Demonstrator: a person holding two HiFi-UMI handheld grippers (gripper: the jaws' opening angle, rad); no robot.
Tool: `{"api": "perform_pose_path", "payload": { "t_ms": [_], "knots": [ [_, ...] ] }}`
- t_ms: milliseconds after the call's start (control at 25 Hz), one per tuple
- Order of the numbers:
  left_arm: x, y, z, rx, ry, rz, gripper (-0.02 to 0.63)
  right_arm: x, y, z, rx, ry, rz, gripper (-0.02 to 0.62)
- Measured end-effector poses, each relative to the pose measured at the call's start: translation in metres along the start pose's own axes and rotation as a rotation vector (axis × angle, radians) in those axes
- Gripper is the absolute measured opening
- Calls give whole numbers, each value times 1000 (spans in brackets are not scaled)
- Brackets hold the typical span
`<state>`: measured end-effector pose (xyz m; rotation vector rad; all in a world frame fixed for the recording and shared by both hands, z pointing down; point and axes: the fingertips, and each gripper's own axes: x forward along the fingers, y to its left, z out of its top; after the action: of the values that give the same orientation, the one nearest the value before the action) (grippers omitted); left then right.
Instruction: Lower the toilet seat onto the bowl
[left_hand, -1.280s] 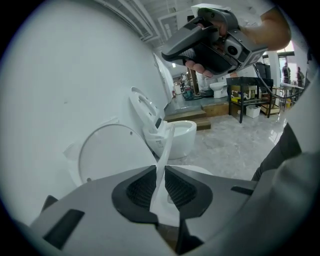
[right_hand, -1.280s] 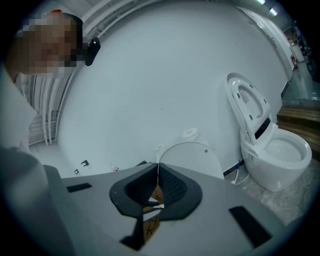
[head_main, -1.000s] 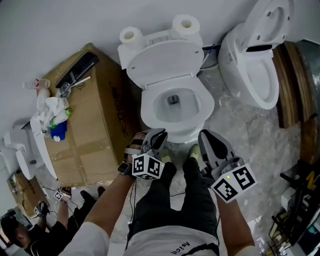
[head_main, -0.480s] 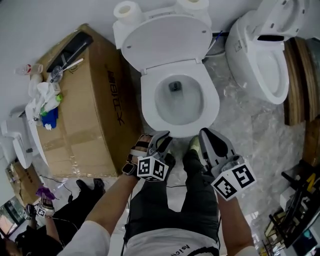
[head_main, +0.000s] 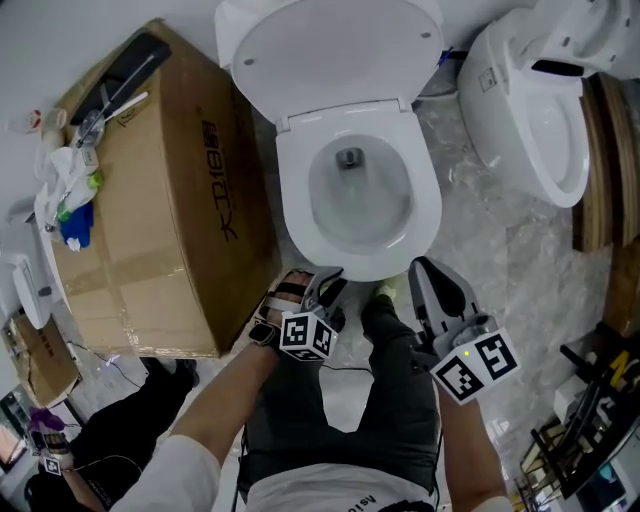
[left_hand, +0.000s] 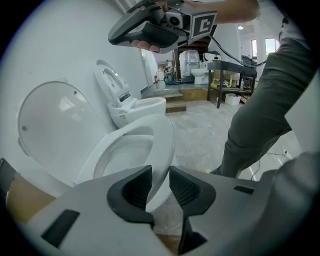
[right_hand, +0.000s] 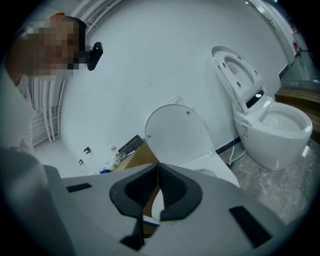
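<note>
The white toilet (head_main: 355, 190) stands ahead with its lid (head_main: 330, 50) raised against the wall. A white ring lies flat round the bowl; I cannot tell seat from rim. My left gripper (head_main: 325, 285) hangs just before the bowl's front edge, its jaws opening with nothing between them. In the left gripper view its dark pads (left_hand: 137, 187) stand apart, and the bowl rim (left_hand: 162, 145) shows beyond the gap, untouched. My right gripper (head_main: 430, 275) is beside it on the right, short of the bowl, shut and empty; its fingertips (right_hand: 157, 172) meet.
A cardboard box (head_main: 150, 200) with clutter on top stands against the toilet's left side. A second toilet (head_main: 540, 110) is at the right, lid up. My legs and feet (head_main: 385, 300) are between the grippers. Another person (head_main: 120, 440) crouches at the lower left.
The view has shifted, so the toilet now sits higher and larger in the picture. Both grippers stay in front of the bowl. The lid has stayed up.
</note>
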<state>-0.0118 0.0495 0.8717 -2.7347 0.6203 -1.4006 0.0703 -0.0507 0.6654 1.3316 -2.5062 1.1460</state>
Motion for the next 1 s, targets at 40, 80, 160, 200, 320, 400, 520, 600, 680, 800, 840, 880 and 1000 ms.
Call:
{"api": "perform_pose_path", "payload": {
  "t_ms": [40,80,160,200,320,400,520,600,680,800,840,880,1000],
  "knots": [
    [5,-3,-4,2,2,-9,114,2,-1,-4,3,2,2,17],
    [9,-6,-8,4,6,-19,112,5,-3,-7,3,4,5,17],
    [19,-13,-15,3,14,-39,112,9,-6,-12,2,9,9,17],
    [25,-16,-19,-1,18,-49,112,11,-7,-13,2,9,10,17],
    [41,-23,-32,-2,32,-71,112,18,-9,-18,-4,7,13,17],
    [52,-27,-41,-7,44,-81,110,22,-11,-25,-6,14,16,17],
    [68,-32,-54,-18,65,-95,109,27,-17,-34,-9,29,18,17],
    [78,-35,-60,-23,81,-102,107,30,-20,-39,-9,35,17,17],
    [85,-36,-65,-33,92,-110,106,32,-24,-42,-9,40,17,17],
    [94,-38,-72,-48,108,-121,103,34,-26,-45,-14,47,19,17],
    [97,-38,-73,-52,113,-123,102,35,-27,-45,-17,49,21,17],
    [99,-38,-75,-56,115,-125,101,36,-27,-45,-18,50,22,17],
    [99,-37,-75,-76,105,-120,101,38,-30,-46,-20,52,25,17]
  ]
}}
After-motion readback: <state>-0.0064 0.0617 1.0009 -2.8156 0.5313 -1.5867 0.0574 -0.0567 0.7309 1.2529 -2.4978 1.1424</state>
